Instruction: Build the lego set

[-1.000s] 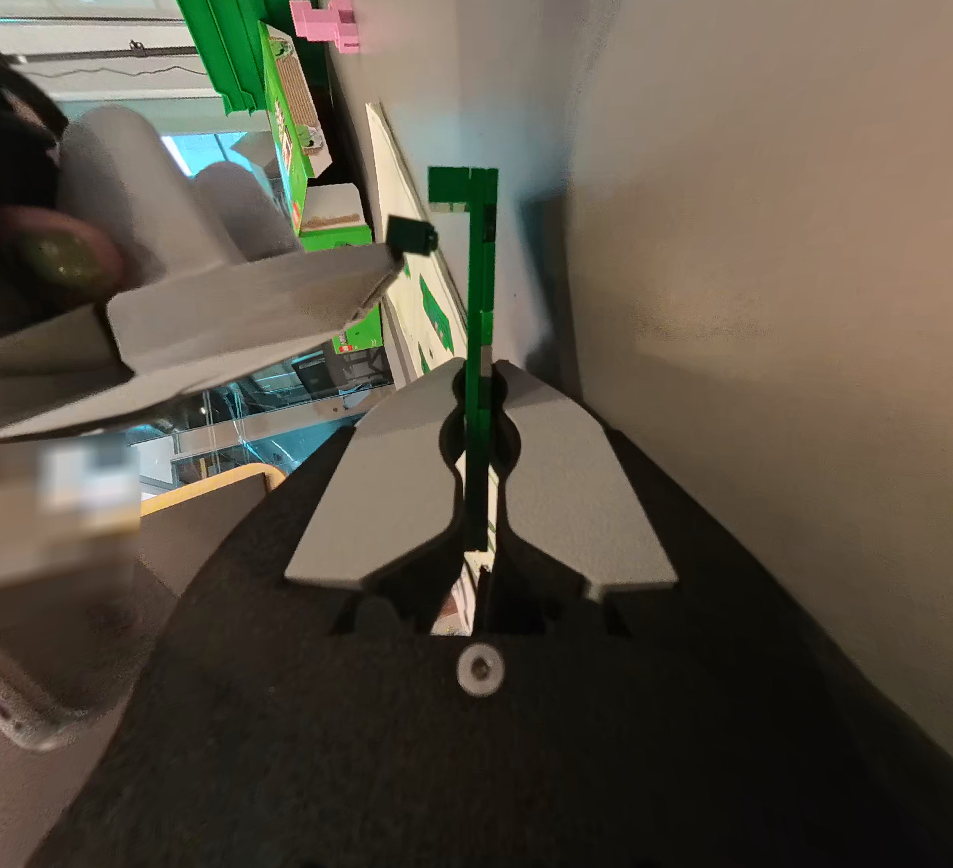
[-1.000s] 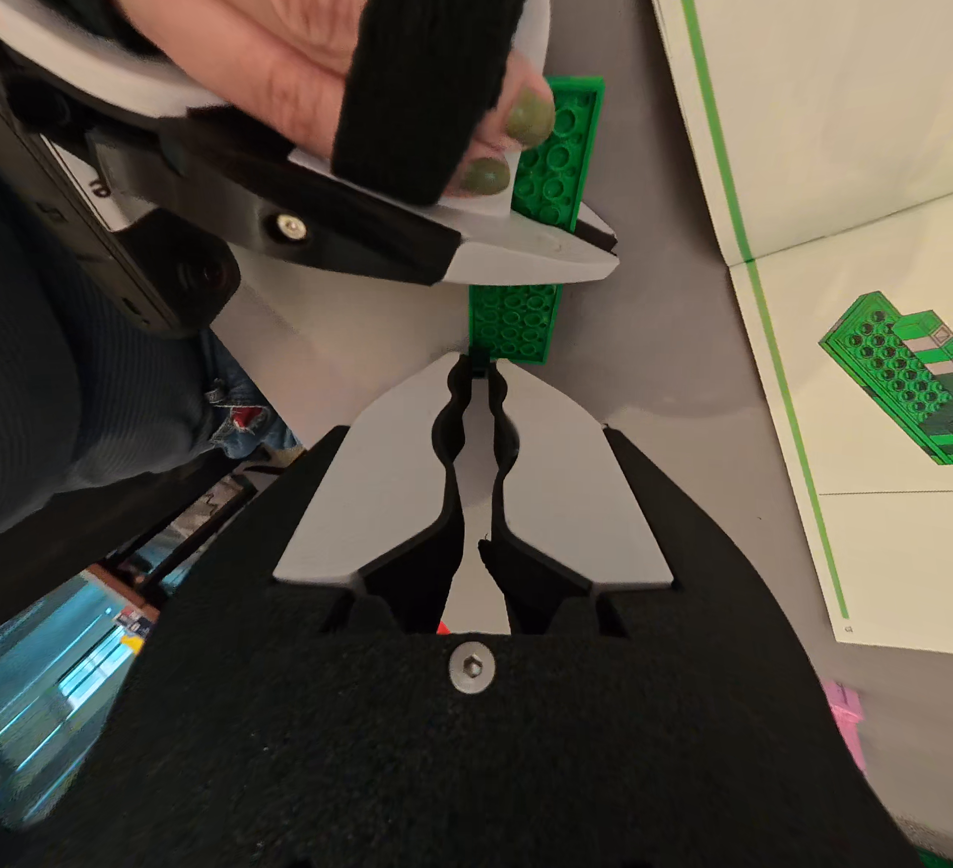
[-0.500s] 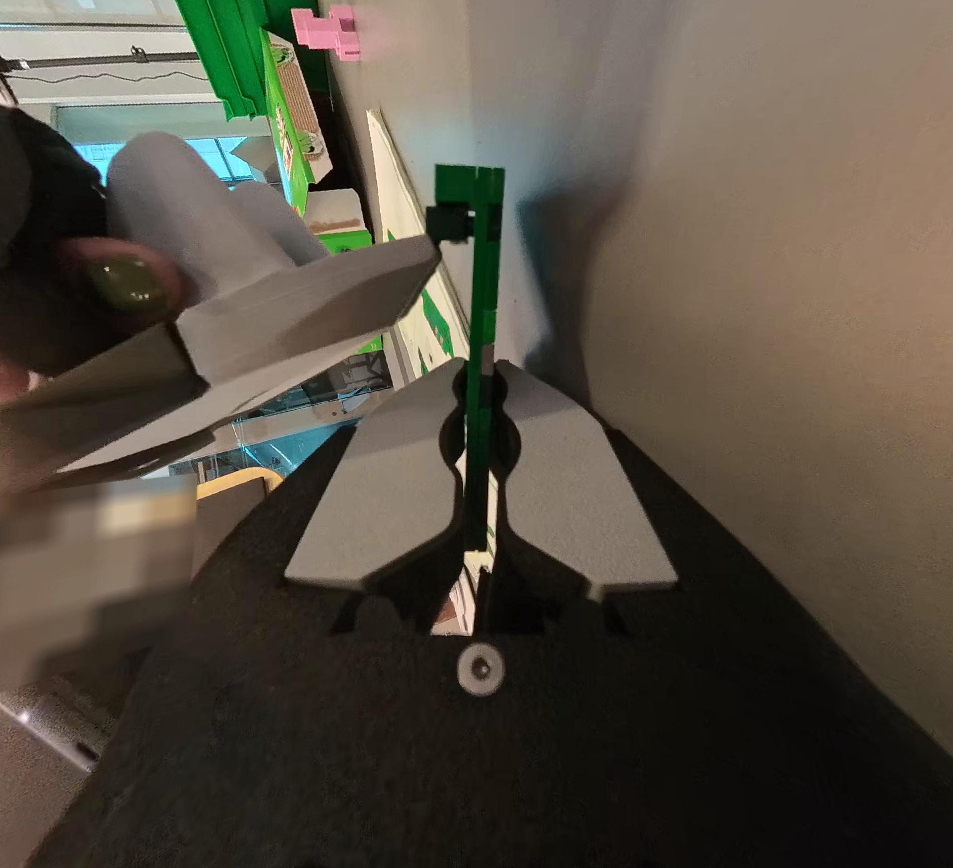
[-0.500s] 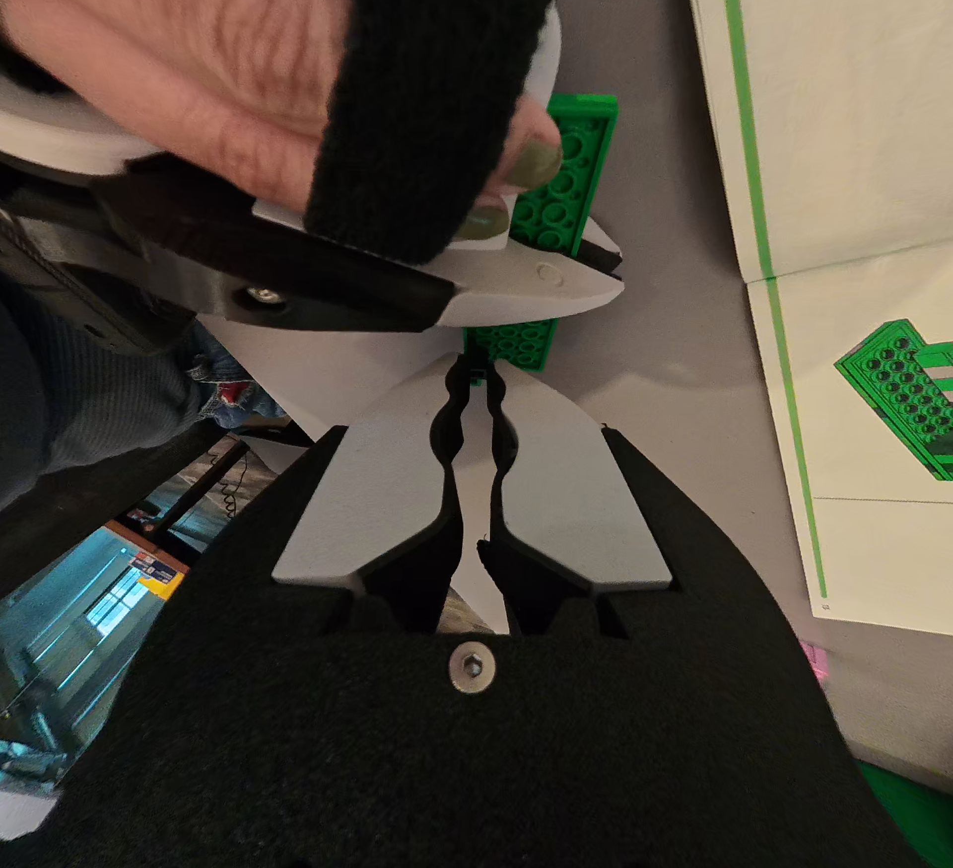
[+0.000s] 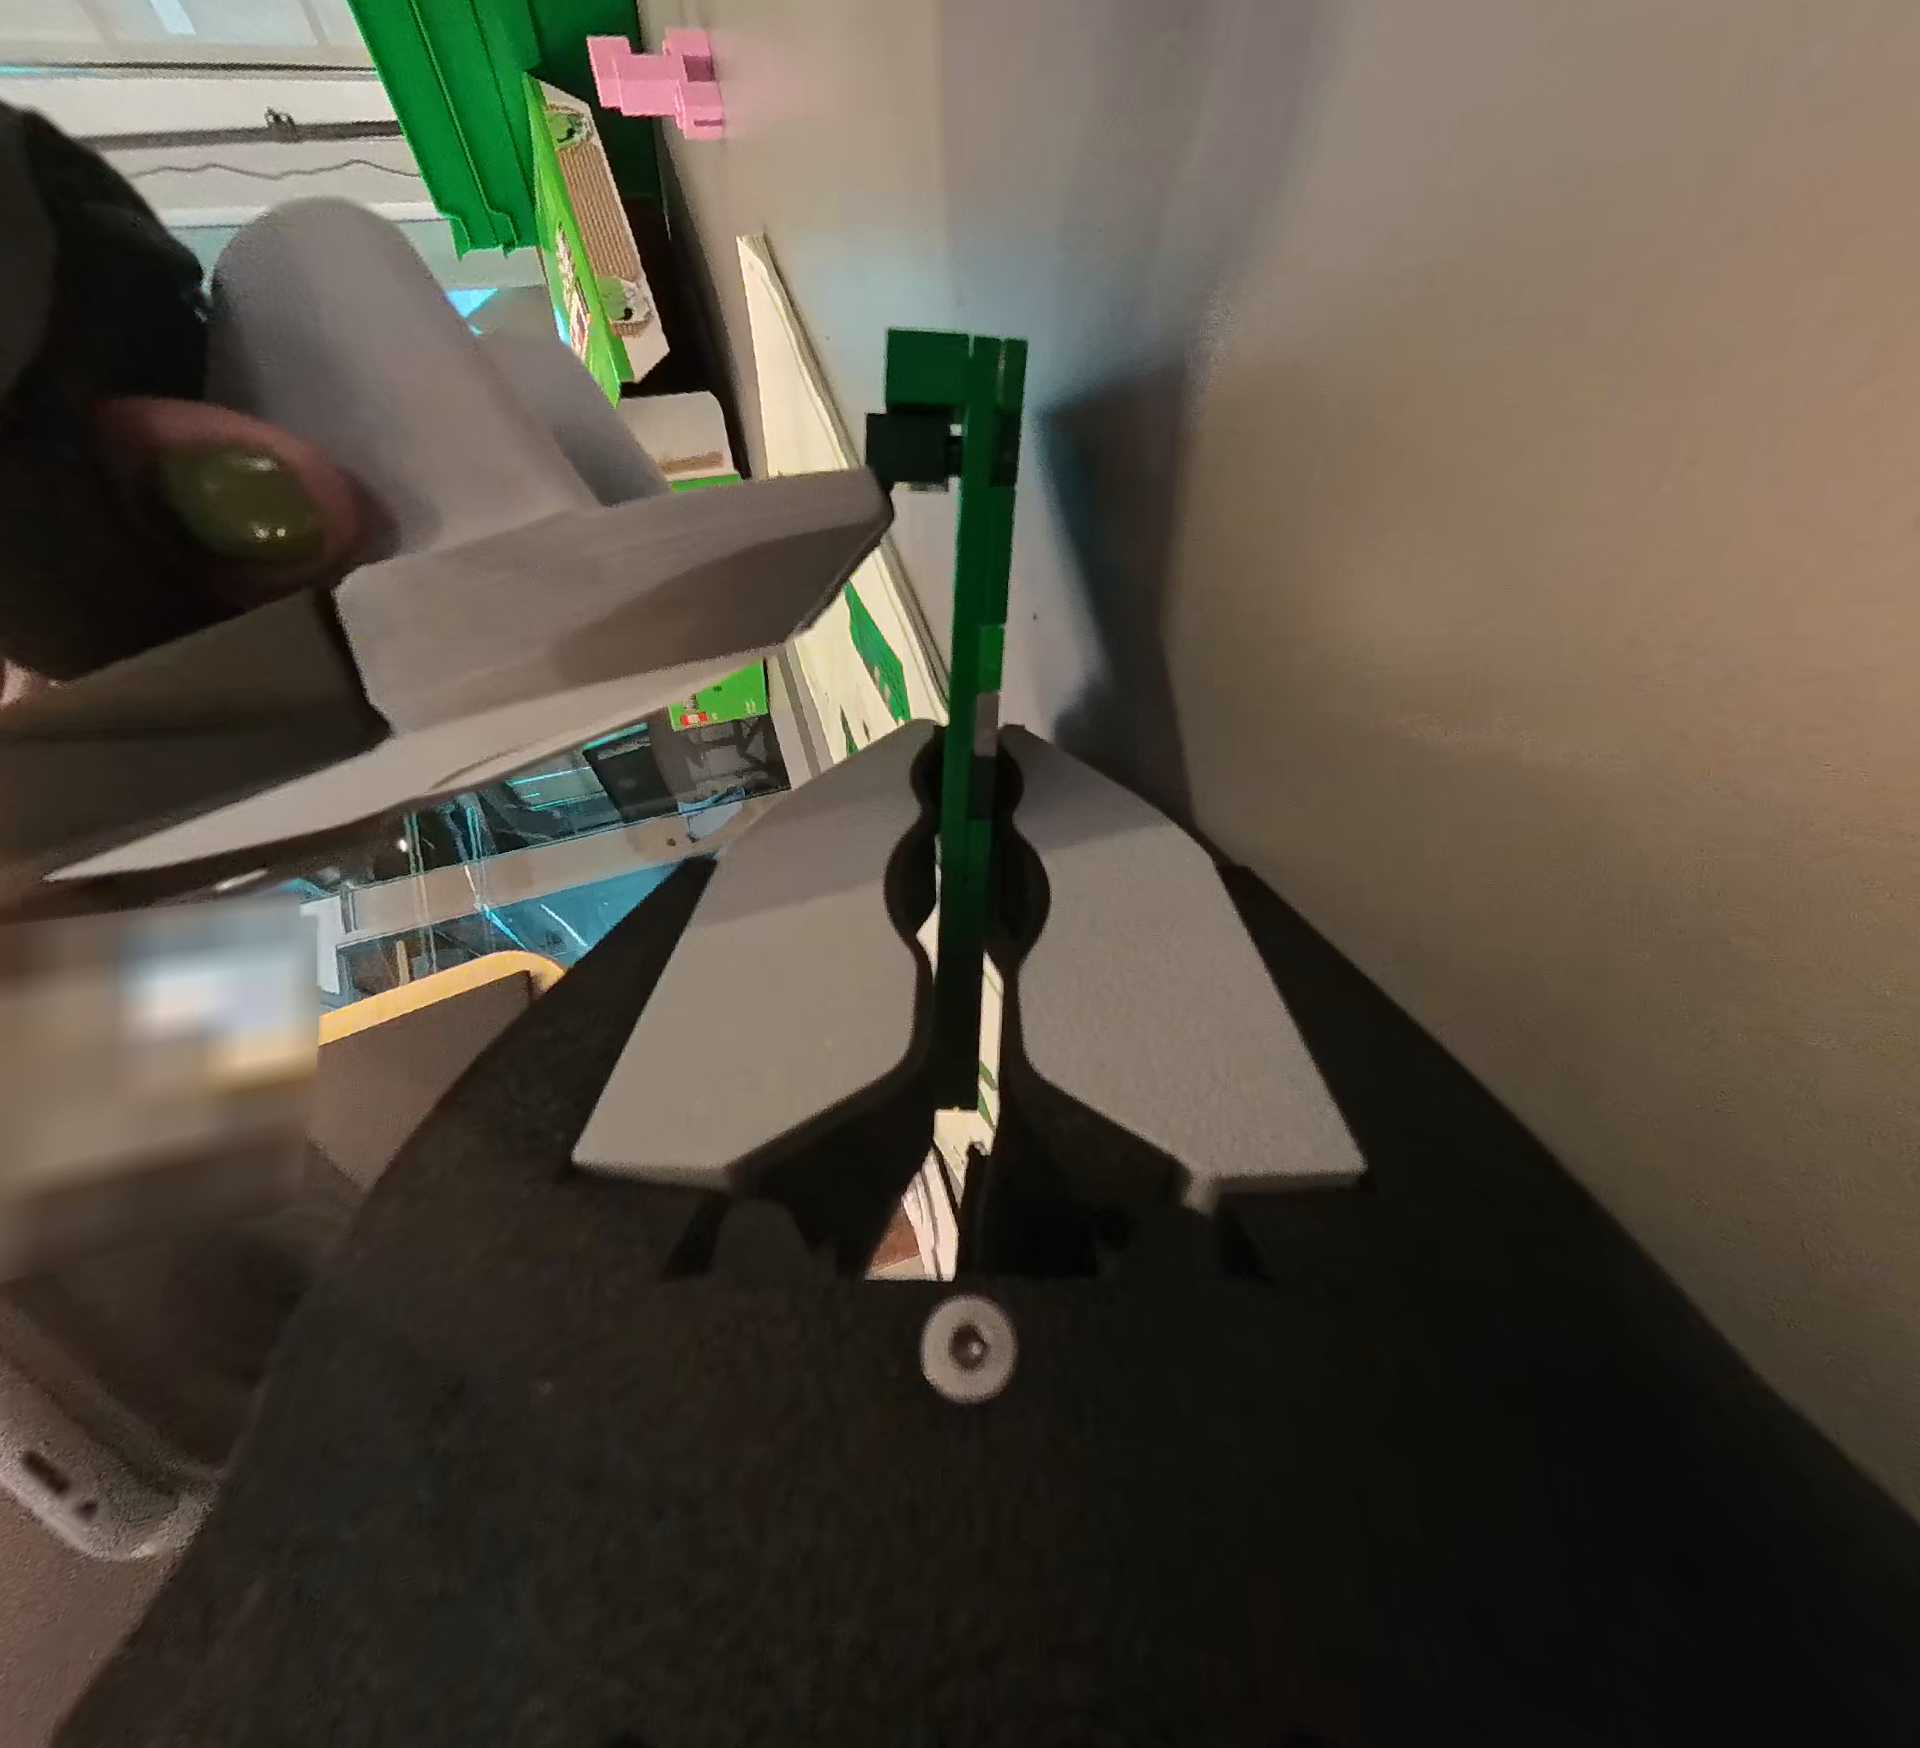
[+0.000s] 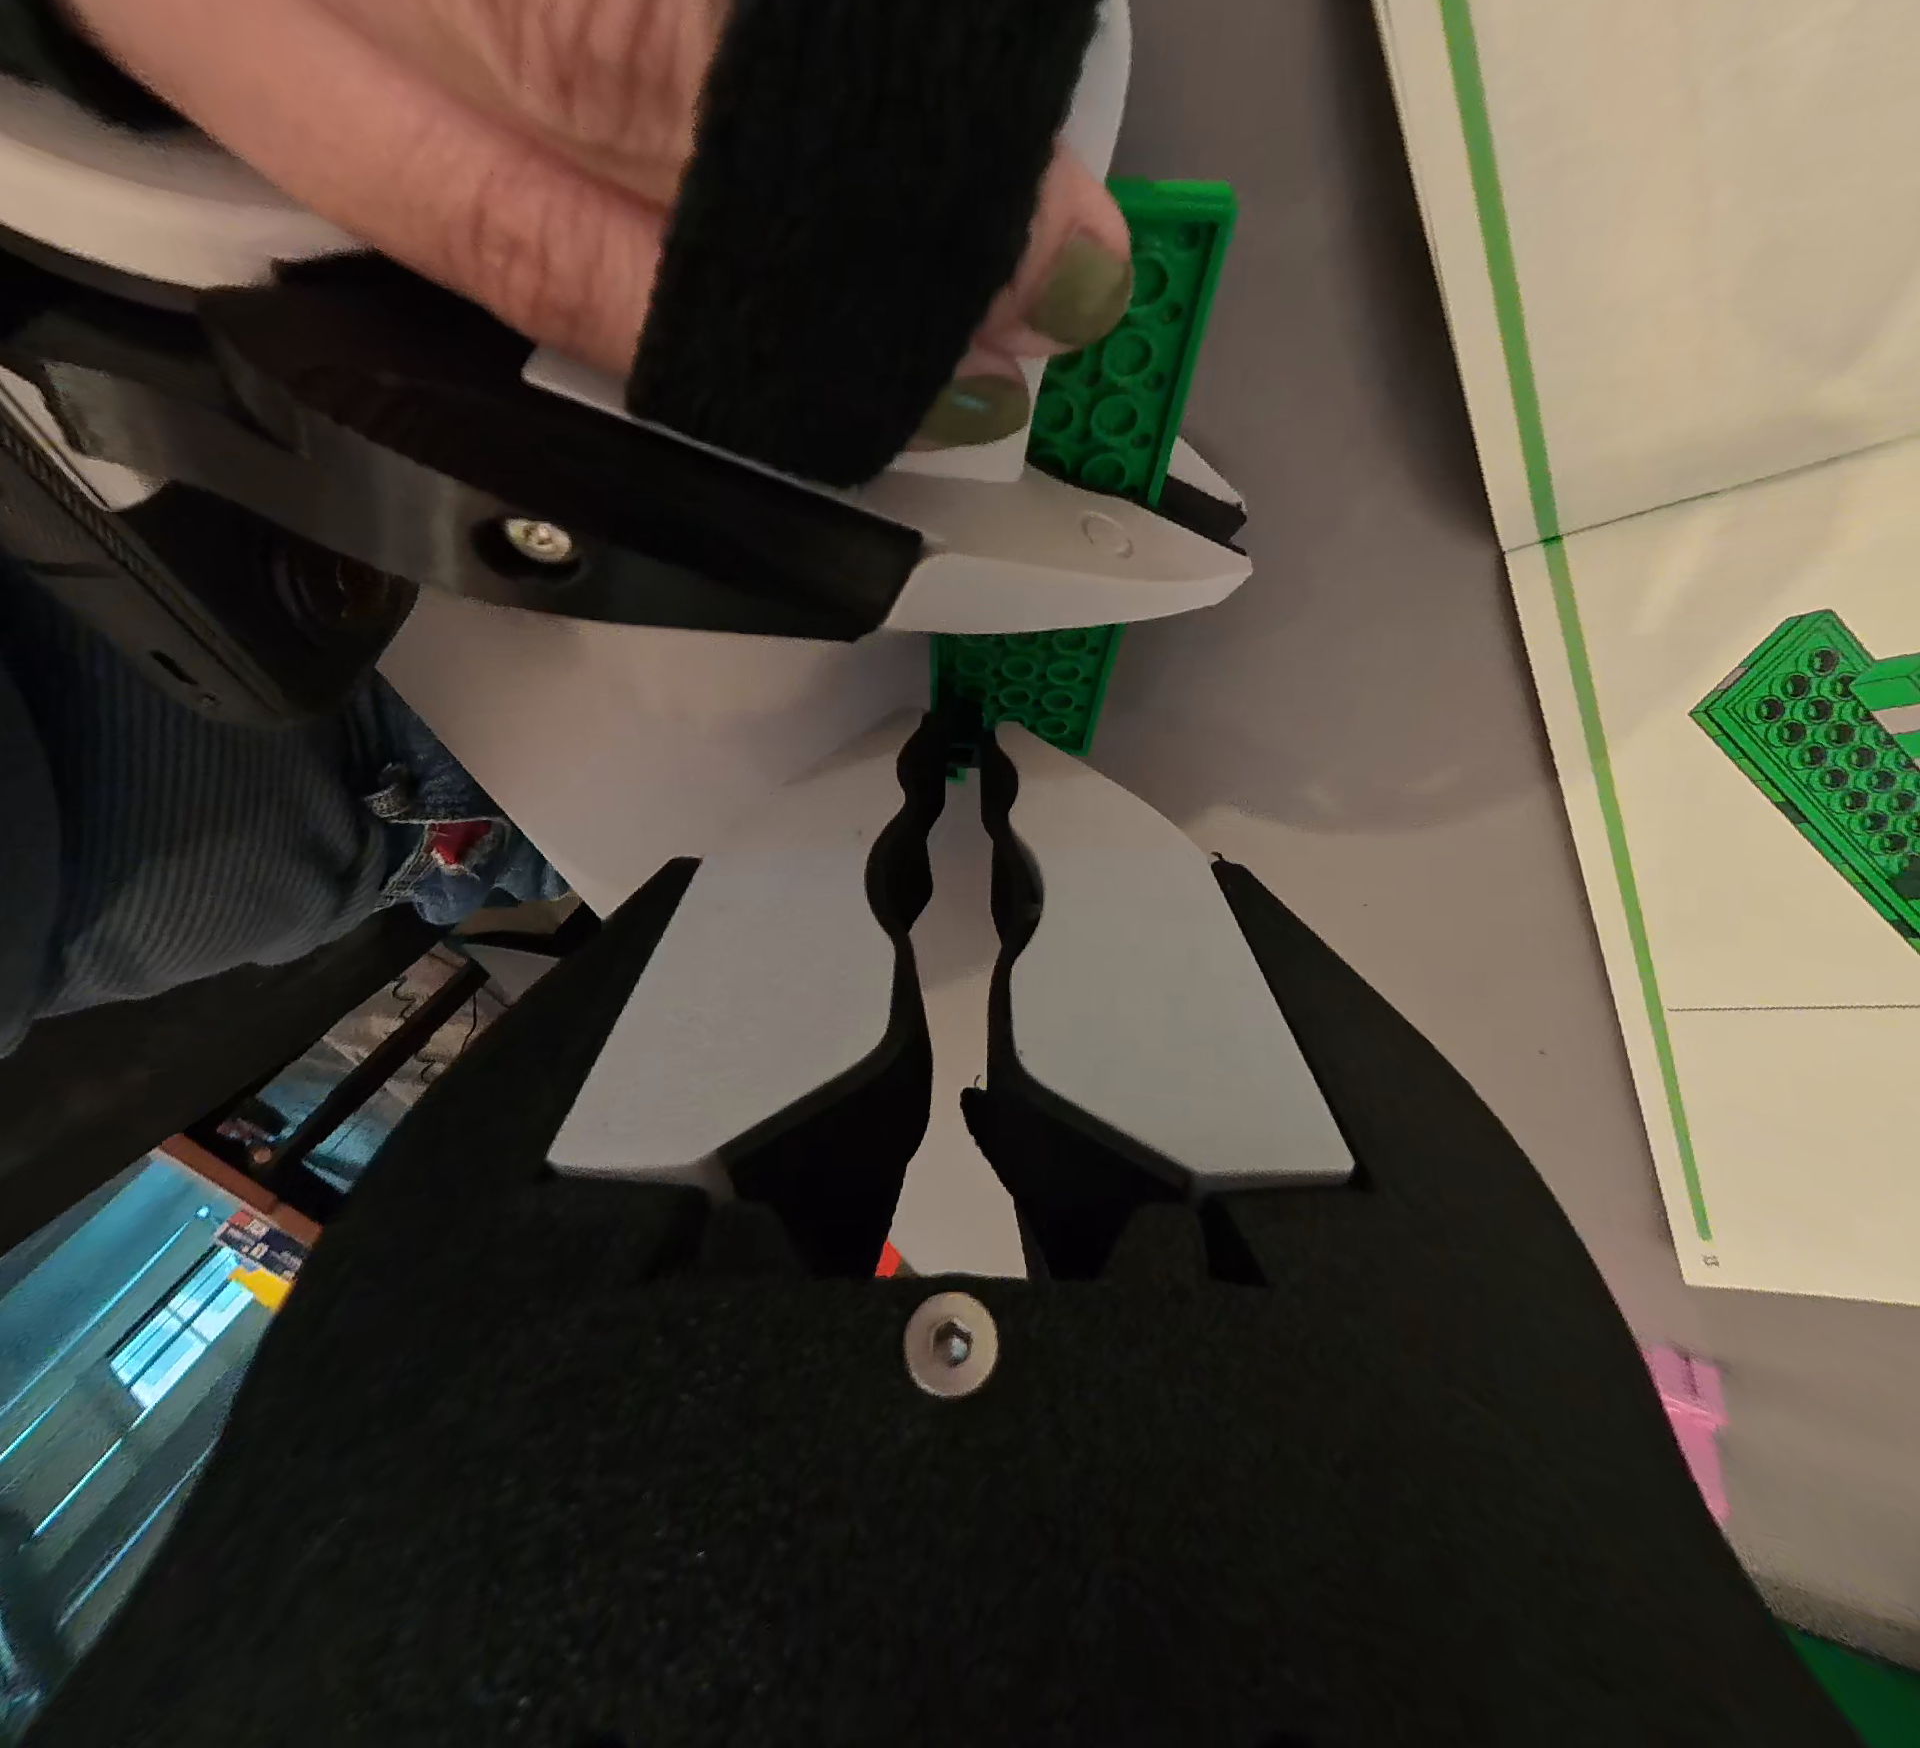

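Here my left gripper is clamped on one long green plate, which I hold edge-on above the grey table. My right gripper pinches one small dark green brick between its two fingertips and presses it against the plate's far end, just beside one brighter green piece already there. One open instruction booklet lies on the table. One pink piece sits farther off, near one green box.
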The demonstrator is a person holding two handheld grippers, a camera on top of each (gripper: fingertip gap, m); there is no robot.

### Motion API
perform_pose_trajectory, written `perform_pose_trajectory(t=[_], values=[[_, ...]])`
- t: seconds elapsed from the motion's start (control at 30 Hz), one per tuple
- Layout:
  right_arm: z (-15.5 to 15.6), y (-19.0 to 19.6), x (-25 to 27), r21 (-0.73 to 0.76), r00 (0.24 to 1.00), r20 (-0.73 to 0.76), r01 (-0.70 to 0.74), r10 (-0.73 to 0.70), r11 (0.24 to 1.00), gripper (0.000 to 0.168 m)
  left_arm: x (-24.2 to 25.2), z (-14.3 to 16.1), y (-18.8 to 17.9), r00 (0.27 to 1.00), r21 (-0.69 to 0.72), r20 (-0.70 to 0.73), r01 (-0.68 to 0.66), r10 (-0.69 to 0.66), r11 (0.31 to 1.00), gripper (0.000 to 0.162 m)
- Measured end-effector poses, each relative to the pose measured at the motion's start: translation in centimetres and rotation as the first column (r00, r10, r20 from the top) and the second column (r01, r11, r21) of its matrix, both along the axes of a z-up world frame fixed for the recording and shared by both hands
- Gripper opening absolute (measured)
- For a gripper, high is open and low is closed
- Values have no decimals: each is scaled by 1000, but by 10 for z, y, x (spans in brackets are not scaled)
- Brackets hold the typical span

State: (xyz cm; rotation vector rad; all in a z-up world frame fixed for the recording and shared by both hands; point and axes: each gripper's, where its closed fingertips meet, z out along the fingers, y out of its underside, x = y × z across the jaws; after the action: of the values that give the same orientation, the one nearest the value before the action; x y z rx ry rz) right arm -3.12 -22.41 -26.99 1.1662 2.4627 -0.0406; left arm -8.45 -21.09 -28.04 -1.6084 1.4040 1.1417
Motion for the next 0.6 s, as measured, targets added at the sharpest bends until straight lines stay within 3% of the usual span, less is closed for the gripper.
perform_pose_trajectory(t=[0.6], values=[[-1, -1, 2, -37, 993, -113, 27, -31, 999, 7, 1, 0, -1, 1000, -4, -4, 9, -9, 1000, 6]])
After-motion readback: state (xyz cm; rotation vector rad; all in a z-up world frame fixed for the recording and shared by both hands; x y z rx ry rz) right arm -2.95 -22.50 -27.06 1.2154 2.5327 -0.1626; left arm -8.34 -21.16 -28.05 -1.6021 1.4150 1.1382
